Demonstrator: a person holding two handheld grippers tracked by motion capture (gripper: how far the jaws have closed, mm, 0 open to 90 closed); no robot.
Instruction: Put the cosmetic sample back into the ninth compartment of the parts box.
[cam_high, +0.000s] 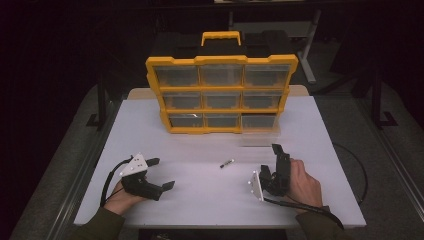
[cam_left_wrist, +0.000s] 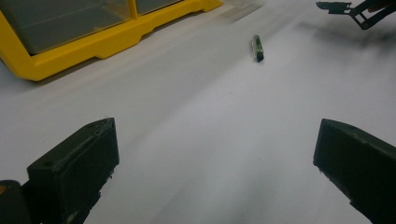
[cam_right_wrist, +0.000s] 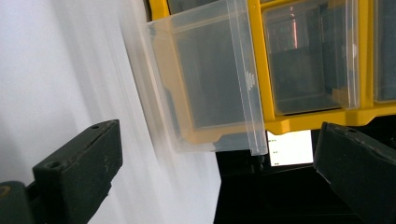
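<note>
A yellow organizer (cam_high: 221, 95) with clear drawers stands at the back of the white table (cam_high: 200, 200). Its bottom right drawer (cam_high: 260, 127) is pulled out toward me. A small dark cylinder with a pale end (cam_high: 227, 163) lies on the table between the hands. My left gripper (cam_high: 161, 173) rests open at the front left, pointing right toward the cylinder (cam_left_wrist: 257, 48). My right gripper (cam_high: 271, 159) is turned on its side at the front right, open and aimed at the pulled-out drawer (cam_right_wrist: 210, 79). Nothing sits between either pair of jaws.
The organizer's yellow base (cam_left_wrist: 93, 46) fills the far left of the left gripper view. The right gripper's jaw tip (cam_left_wrist: 348, 8) shows at the top right there. A black case with a yellow handle (cam_high: 221, 37) stands behind the organizer. Dark floor surrounds the table.
</note>
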